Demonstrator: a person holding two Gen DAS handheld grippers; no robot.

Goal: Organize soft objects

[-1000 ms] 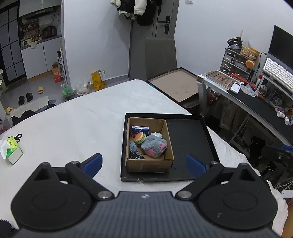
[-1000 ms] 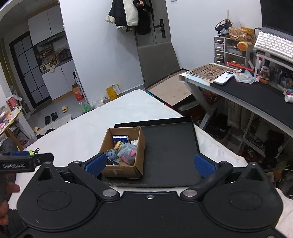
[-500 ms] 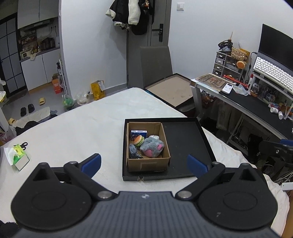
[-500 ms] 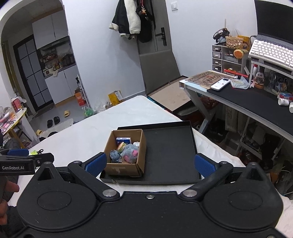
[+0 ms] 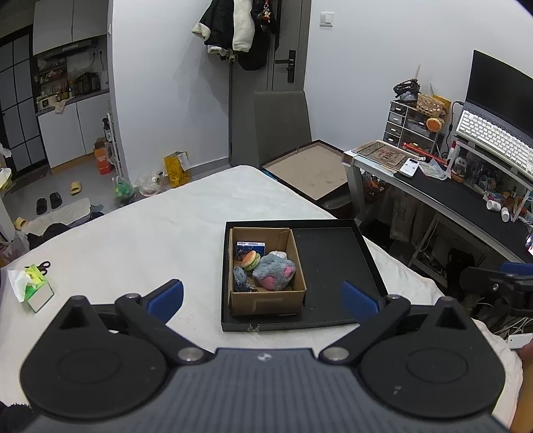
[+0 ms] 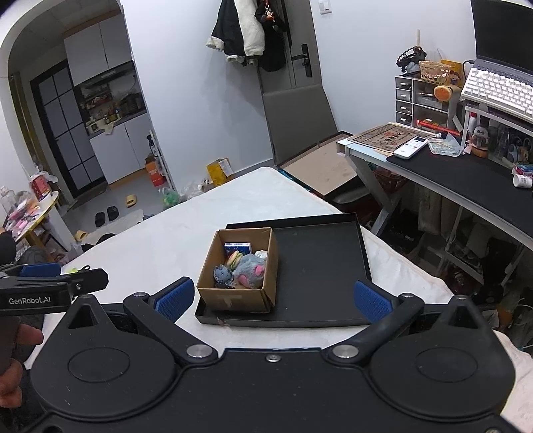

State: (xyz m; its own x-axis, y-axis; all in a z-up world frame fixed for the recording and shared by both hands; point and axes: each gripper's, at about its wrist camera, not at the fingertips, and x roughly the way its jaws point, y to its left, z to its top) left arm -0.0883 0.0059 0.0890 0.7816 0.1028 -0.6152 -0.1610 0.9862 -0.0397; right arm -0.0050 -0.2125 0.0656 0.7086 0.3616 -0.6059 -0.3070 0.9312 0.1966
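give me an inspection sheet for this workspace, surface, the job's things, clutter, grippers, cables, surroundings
Surface: white bed cover, wrinkled near the right edge.
Job's things: cardboard box in the left part of a black tray; inside it a grey-pink plush, burger plush, dark blue plush and a blue packet.
Clutter: green tissue pack and scissors at the left edge.
Grippers: left gripper and right gripper both open, empty, short of the tray.
Cables: some on the floor under the desk.
Surroundings: keyboard, drawers, hanging coats.
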